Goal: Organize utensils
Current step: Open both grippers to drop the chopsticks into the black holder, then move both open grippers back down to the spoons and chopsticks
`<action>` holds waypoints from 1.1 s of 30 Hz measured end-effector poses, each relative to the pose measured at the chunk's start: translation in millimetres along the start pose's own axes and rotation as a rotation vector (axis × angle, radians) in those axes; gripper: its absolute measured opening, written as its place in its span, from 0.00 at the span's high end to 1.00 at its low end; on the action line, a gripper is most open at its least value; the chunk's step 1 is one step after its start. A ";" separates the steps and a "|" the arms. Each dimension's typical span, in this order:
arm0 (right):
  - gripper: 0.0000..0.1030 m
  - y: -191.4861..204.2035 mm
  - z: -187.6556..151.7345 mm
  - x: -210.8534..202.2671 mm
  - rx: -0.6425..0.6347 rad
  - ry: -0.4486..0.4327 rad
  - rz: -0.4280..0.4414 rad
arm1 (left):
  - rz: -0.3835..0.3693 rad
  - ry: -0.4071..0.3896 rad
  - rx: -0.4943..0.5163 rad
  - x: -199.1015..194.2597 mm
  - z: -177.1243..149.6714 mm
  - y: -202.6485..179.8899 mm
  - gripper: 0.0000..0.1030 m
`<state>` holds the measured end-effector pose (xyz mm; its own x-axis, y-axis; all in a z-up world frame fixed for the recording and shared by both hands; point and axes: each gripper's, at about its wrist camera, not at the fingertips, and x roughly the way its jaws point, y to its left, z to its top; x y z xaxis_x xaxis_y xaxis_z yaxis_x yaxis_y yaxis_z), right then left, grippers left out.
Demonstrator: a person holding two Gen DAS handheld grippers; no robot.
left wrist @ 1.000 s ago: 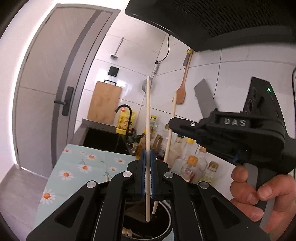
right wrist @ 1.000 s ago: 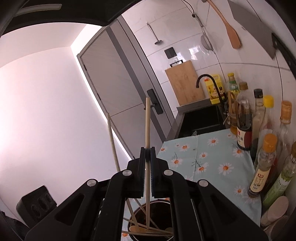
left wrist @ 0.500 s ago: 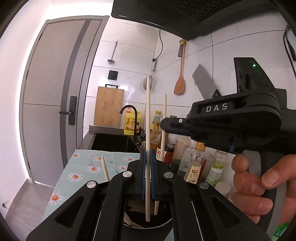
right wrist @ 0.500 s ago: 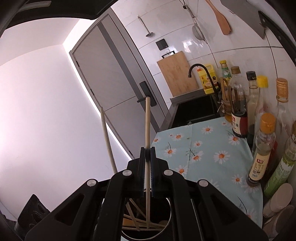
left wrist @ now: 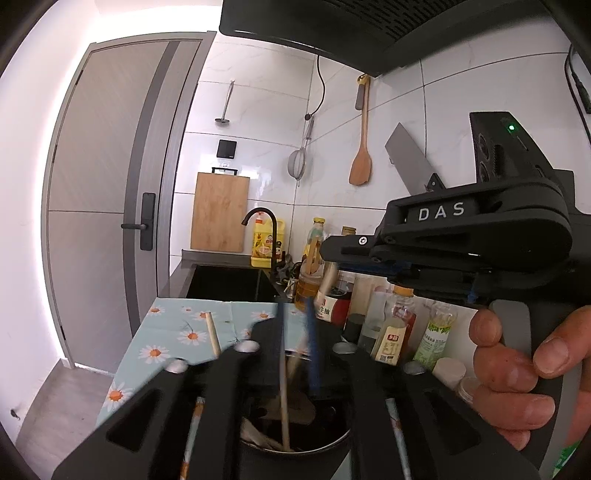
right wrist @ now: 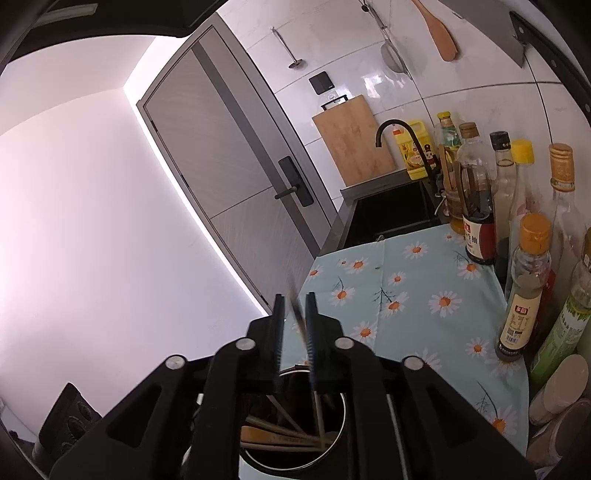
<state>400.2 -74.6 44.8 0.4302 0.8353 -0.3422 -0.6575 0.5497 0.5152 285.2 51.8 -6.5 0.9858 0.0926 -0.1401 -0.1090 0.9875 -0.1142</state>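
Observation:
Both grippers hover over a black utensil holder (left wrist: 334,437) that stands on the daisy cloth. My left gripper (left wrist: 295,321) has its jaws opening; a wooden chopstick (left wrist: 284,398) stands loose between the blue pads, its lower end in the holder. My right gripper (right wrist: 294,308) also has its jaws opening, and a blurred chopstick (right wrist: 298,321) slips down between its pads toward the holder (right wrist: 341,417), which contains several chopsticks and a wooden utensil. In the left wrist view the right gripper (left wrist: 332,254) comes in from the right, held by a hand (left wrist: 517,373). Another chopstick (left wrist: 213,334) leans out leftwards.
Several sauce and oil bottles (right wrist: 524,288) line the wall on the right. The daisy cloth (right wrist: 413,295) covers the counter up to a black sink (left wrist: 225,282) with a faucet (left wrist: 263,229). A cutting board (left wrist: 219,212), spatula (left wrist: 361,162) and cleaver (left wrist: 408,162) hang on the tiles. The range hood (left wrist: 369,29) is overhead.
Both pairs of jaws have parted. The chopsticks that stood tall in each grip have slid down toward the holder. The left wrist view levelled out a second ago and has since stayed put.

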 end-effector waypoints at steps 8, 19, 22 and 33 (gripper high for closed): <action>0.78 0.2 3.3 -5.2 0.017 -0.001 0.004 | -0.015 -0.002 -0.005 -2.9 3.3 -1.1 0.78; 0.78 10.4 3.2 -26.7 0.020 -0.021 0.015 | -0.018 -0.035 0.003 -24.0 15.4 -5.4 0.78; 0.78 17.3 1.5 -39.0 0.025 -0.027 0.024 | -0.029 -0.043 0.021 -34.8 23.8 -8.1 0.78; 0.75 45.8 -23.9 -90.2 0.022 0.004 0.029 | -0.086 0.003 0.078 -97.4 54.4 -7.8 0.78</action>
<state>316.5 -124.8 80.4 0.4084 0.8512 -0.3298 -0.6562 0.5249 0.5421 197.0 42.0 61.6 0.9907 0.0065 -0.1357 -0.0133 0.9987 -0.0488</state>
